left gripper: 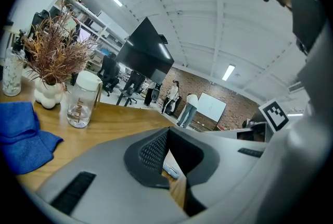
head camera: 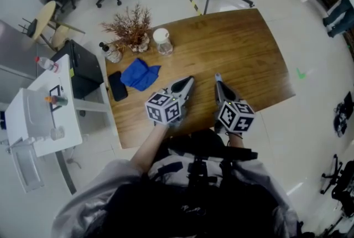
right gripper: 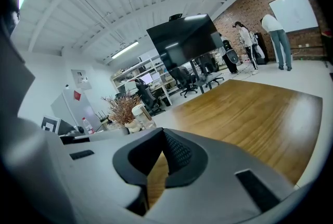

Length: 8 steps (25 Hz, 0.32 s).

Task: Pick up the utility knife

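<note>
Currently both grippers closed tight, empty: left gripper (head camera: 191,81), right gripper (head camera: 217,77), over brown wooden table (head camera: 249,54). Utility knife not surely identifiable; maybe small pale object (left gripper: 173,168) beyond left jaws. Risk: closed jaws shove it away, or grab wrong item.

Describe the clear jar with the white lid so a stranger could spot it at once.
On the wooden table, find the dried reddish-brown plant at the far left corner. Just right of it stands the clear jar, the only thing with a white lid; the glass bottle on the plant's other side is smaller.
</note>
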{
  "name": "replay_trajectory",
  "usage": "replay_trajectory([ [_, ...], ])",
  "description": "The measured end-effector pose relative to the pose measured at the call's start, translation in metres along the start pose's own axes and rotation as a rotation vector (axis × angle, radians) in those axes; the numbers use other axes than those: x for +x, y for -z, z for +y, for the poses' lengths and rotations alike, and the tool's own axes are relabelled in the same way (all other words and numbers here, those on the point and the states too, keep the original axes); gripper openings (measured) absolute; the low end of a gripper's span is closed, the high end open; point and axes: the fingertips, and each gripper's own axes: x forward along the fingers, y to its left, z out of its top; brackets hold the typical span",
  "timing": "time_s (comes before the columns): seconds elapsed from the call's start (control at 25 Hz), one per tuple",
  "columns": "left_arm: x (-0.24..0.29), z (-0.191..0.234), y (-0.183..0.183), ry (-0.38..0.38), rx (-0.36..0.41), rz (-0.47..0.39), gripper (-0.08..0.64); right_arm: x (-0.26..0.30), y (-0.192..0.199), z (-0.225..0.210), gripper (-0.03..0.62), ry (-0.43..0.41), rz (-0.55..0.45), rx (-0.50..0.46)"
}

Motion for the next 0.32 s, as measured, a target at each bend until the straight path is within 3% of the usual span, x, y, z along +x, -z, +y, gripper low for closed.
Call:
replay_trajectory([
  [0.32, -0.0001, 0.0028, -0.0016, 0.001, -0.004, -0.003, 0.008, 0.003, 0.0019, -0.0006, 0.012, 0.005, 0.007, 0.001],
])
